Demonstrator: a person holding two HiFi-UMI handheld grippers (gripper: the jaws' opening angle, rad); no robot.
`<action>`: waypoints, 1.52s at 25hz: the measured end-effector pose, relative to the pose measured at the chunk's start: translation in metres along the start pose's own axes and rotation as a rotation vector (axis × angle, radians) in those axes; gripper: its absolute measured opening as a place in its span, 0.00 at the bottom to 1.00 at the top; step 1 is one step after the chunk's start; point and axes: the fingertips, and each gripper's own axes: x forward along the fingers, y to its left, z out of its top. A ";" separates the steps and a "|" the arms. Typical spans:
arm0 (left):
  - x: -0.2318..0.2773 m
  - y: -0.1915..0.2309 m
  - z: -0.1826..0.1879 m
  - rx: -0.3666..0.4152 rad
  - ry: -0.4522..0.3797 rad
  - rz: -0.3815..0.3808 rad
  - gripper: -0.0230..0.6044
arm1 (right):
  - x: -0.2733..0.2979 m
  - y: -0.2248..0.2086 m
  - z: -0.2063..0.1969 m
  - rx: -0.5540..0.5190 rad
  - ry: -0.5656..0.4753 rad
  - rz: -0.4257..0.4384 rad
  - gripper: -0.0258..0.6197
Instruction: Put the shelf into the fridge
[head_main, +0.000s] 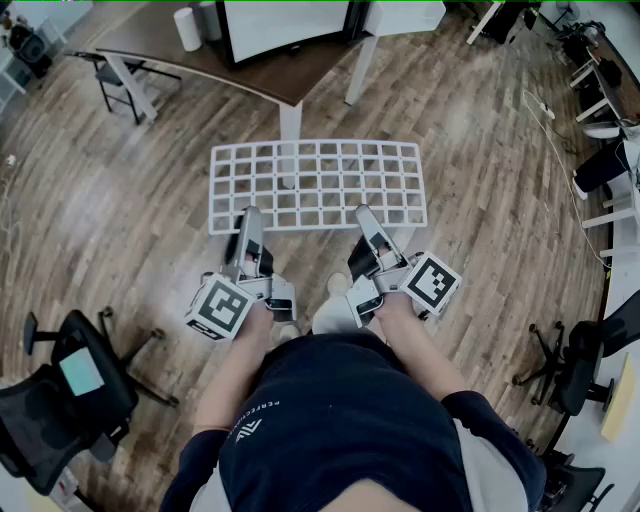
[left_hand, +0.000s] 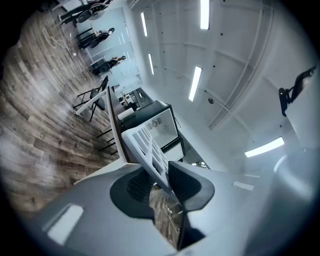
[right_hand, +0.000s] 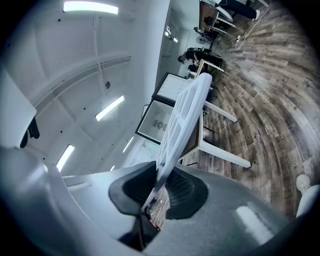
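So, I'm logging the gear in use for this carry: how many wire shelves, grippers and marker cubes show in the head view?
Wire shelf: 1
Grippers: 2, the left gripper and the right gripper, each clamped on the shelf's near edge
Marker cubes: 2, one on the left, one on the right
Total: 5

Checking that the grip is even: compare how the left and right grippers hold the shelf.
The left gripper grips the shelf close to its left corner; the right gripper grips further in from the right corner. The left gripper points almost straight ahead; the right gripper slants inward. Shared: both are shut on the shelf's near edge, holding it flat above the floor.
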 end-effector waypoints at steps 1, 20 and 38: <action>0.000 0.000 0.000 0.020 0.002 -0.001 0.19 | 0.000 -0.001 -0.001 0.002 0.002 -0.001 0.12; 0.004 -0.005 -0.005 0.107 0.018 -0.030 0.22 | -0.002 -0.009 -0.002 -0.033 -0.002 -0.022 0.13; 0.096 -0.024 -0.018 0.192 -0.003 -0.024 0.24 | 0.041 -0.040 0.078 -0.108 0.006 -0.028 0.15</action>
